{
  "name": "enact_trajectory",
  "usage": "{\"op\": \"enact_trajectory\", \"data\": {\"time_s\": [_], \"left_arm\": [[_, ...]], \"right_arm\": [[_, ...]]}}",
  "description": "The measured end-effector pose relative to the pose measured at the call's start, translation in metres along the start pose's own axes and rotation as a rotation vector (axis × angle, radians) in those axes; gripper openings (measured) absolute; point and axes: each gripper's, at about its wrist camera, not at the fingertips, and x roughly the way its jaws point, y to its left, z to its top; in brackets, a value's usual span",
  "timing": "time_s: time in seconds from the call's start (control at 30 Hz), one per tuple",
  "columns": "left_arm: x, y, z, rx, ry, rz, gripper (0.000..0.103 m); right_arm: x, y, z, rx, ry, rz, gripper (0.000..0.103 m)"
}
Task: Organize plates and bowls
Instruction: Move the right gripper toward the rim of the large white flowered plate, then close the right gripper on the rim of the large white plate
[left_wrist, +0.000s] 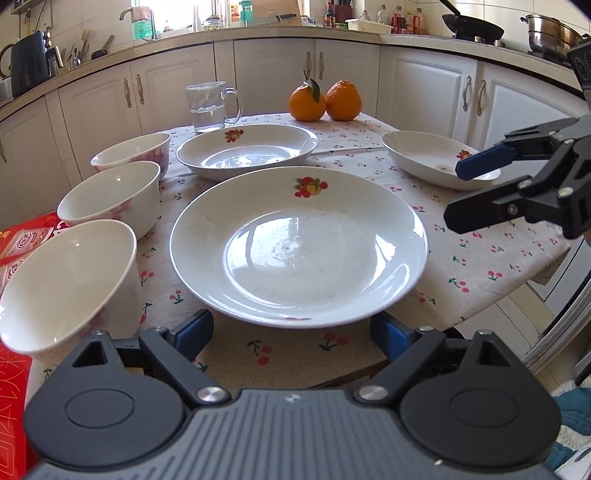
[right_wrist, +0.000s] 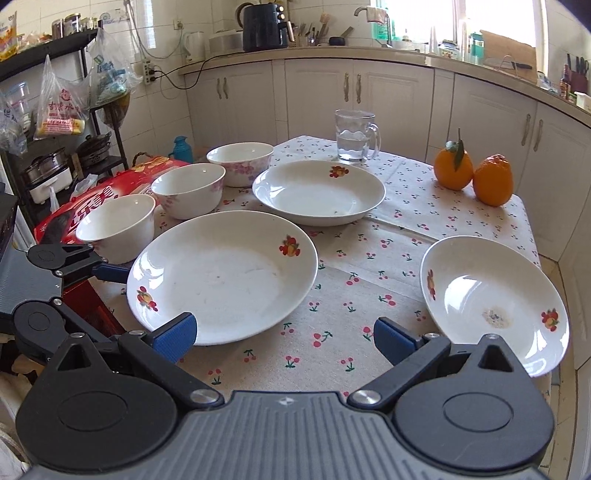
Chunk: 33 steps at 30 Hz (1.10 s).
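A large white plate (left_wrist: 299, 247) with a fruit print lies straight ahead of my left gripper (left_wrist: 291, 330), which is open; its blue pads flank the plate's near rim without pressing on it. Behind it lies a second plate (left_wrist: 247, 149), and a third plate (left_wrist: 439, 158) lies at the right. Three white bowls (left_wrist: 70, 284) (left_wrist: 110, 199) (left_wrist: 133, 151) stand in a row on the left. My right gripper (left_wrist: 461, 194) hovers open and empty over the right side. From its own view, the right gripper (right_wrist: 284, 338) hangs above bare cloth between the near plate (right_wrist: 221, 273) and the right plate (right_wrist: 491, 299).
A cherry-print tablecloth (left_wrist: 480, 266) covers the small table, whose edge drops off on the right. A glass mug of water (left_wrist: 212, 107) and two oranges (left_wrist: 325, 101) stand at the back. A red bag (right_wrist: 110, 192) lies beyond the bowls. Kitchen cabinets surround the table.
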Motion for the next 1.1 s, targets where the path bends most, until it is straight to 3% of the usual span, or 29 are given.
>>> {"op": "enact_trajectory", "data": {"time_s": [0.67,1.1], "left_arm": [[0.002,-0.004,0.002,-0.009,-0.005,-0.002,0.091],[0.004,-0.003,0.003,-0.01,-0.004,-0.012,0.091]], "right_arm": [[0.082,-0.022,0.051,-0.091,0.152,0.236,0.103],[0.136,-0.031,0.089,-0.153,0.27,0.359,0.086]]}}
